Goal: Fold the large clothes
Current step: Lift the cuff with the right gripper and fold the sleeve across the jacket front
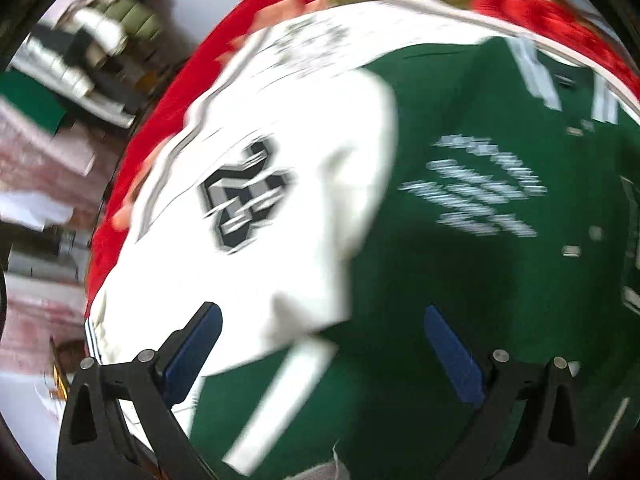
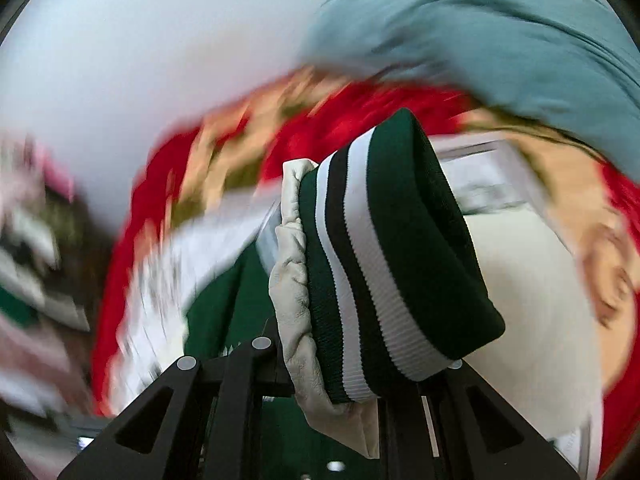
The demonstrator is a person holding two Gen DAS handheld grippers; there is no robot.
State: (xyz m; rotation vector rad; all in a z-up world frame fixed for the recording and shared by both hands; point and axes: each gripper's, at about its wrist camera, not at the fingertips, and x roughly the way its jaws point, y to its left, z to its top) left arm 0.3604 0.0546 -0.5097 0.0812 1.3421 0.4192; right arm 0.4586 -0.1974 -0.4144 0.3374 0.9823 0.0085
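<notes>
A green varsity jacket (image 1: 472,280) with white lettering lies spread on a red patterned cover. Its white sleeve (image 1: 256,208), bearing a black and grey patch, lies folded across the body. My left gripper (image 1: 322,344) is open and empty just above the jacket, blue pads apart. In the right wrist view my right gripper (image 2: 352,384) is shut on the sleeve cuff (image 2: 392,264), a green ribbed band with white and black stripes, with cream sleeve leather (image 2: 296,288) bunched beside it. The right fingertips are hidden by the cuff.
The red floral cover (image 1: 168,92) runs around the jacket. Folded clothes and clutter (image 1: 60,80) sit at the far left, blurred. A teal-grey cloth (image 2: 500,32) lies past the cover in the right wrist view. Both views are motion-blurred.
</notes>
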